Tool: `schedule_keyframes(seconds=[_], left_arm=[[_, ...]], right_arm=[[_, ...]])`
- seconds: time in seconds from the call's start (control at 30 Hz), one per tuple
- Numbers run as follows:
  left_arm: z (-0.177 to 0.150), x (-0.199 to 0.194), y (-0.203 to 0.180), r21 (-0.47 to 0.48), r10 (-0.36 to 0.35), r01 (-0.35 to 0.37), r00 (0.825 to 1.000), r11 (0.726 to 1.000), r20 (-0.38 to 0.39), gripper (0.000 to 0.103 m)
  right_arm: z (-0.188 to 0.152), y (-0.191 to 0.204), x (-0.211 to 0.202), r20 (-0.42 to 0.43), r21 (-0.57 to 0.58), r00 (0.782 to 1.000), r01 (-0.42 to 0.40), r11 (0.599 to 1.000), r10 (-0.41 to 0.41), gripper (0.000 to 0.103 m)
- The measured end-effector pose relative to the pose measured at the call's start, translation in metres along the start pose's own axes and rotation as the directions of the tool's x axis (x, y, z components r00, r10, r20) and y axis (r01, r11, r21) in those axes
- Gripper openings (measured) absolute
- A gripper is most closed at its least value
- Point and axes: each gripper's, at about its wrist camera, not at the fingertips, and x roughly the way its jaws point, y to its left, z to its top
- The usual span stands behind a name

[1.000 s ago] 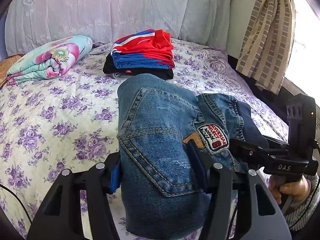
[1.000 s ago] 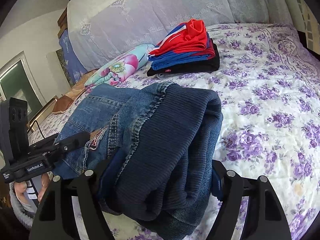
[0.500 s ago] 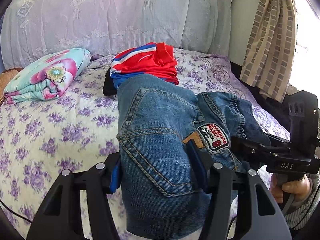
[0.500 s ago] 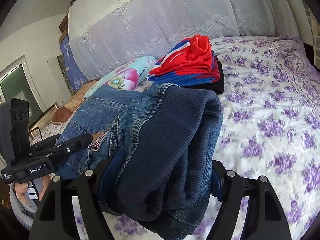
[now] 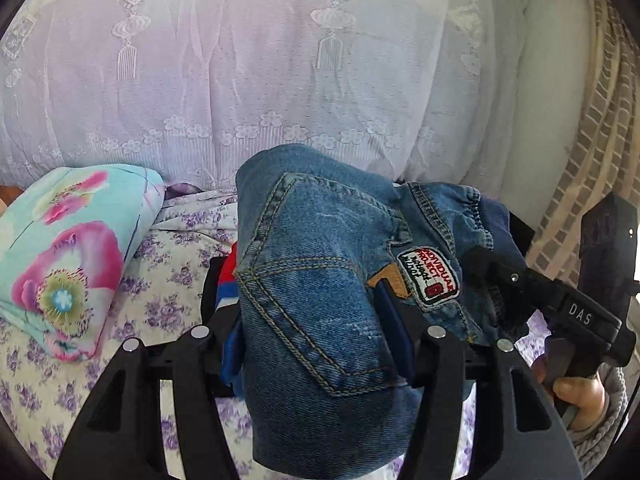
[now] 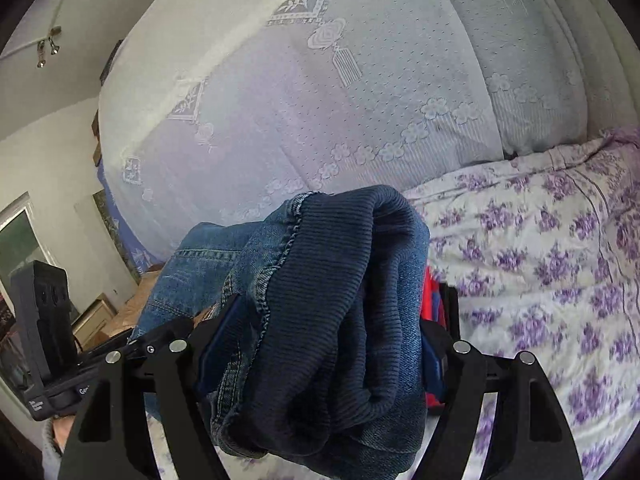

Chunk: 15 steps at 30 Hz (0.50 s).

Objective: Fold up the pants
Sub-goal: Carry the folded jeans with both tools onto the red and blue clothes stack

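The folded blue jeans [image 5: 320, 280] hang in the air between both grippers, above the bed. My left gripper [image 5: 316, 328] is shut on the pocket end, its blue pads pressed into the denim. My right gripper [image 6: 320, 344] is shut on the ribbed dark-blue waistband end of the jeans [image 6: 328, 300]. In the left wrist view the right gripper [image 5: 560, 304] and the hand holding it show at the right. The left gripper [image 6: 60, 368] shows at the lower left of the right wrist view.
A stack of folded clothes [image 5: 226, 284], red and blue on black, lies just under and behind the jeans; its red edge [image 6: 434, 300] peeks out. A flowered pillow [image 5: 60, 256] lies left. Lace-covered headboard [image 5: 260, 80] is close ahead. Purple-flowered bedsheet [image 6: 540, 260] spreads right.
Both grippers carried the jeans forward and up toward the headboard. The clothes stack, earlier well ahead, is now mostly hidden beneath the jeans, and the headboard fills the views.
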Motion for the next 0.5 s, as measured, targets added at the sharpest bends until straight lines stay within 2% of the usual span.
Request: schedule_keyframes(seconds=[0.07, 0.1, 0.17, 0.2, 0.27, 0.33, 0.43, 0.5], left_arm=[[0.017, 0.041, 0.019, -0.064, 0.010, -0.013, 0.998, 0.998, -0.054, 0.063], [0.020, 0.065, 0.030, -0.085, 0.041, -0.049, 0.995, 0.995, -0.096, 0.063], [0.009, 0.113, 0.063, -0.142, 0.098, -0.123, 0.980, 0.982, -0.173, 0.065], [-0.003, 0.133, 0.073, -0.160, 0.097, -0.130, 0.975, 0.979, -0.198, 0.068], [-0.018, 0.139, 0.081, -0.155, 0.116, -0.136, 0.984, 0.978, -0.135, 0.074], [-0.020, 0.131, 0.074, -0.107, 0.145, -0.157, 0.984, 0.982, -0.107, 0.074], [-0.016, 0.121, 0.071, -0.084, 0.193, -0.199, 0.978, 0.976, -0.074, 0.078], [-0.013, 0.109, 0.068, -0.081, 0.190, -0.193, 0.981, 0.978, -0.045, 0.078]], right_arm=[[0.006, 0.006, 0.040, -0.006, -0.138, 0.994, 0.103, 0.985, -0.105, 0.077], [0.002, 0.006, 0.061, -0.014, -0.195, 0.989, 0.142, 0.970, -0.147, 0.077], [-0.015, -0.004, 0.106, -0.093, -0.235, 0.973, 0.185, 0.954, -0.212, 0.079], [-0.024, -0.013, 0.119, -0.106, -0.220, 0.972, 0.181, 0.959, -0.208, 0.080], [-0.033, -0.028, 0.129, -0.095, -0.142, 0.986, 0.120, 0.983, -0.134, 0.084], [-0.035, -0.030, 0.128, -0.080, -0.121, 0.989, 0.114, 0.986, -0.124, 0.086], [-0.032, -0.029, 0.123, -0.055, -0.128, 0.991, 0.117, 0.985, -0.125, 0.093], [-0.031, -0.020, 0.107, -0.019, -0.132, 0.992, 0.124, 0.984, -0.127, 0.093]])
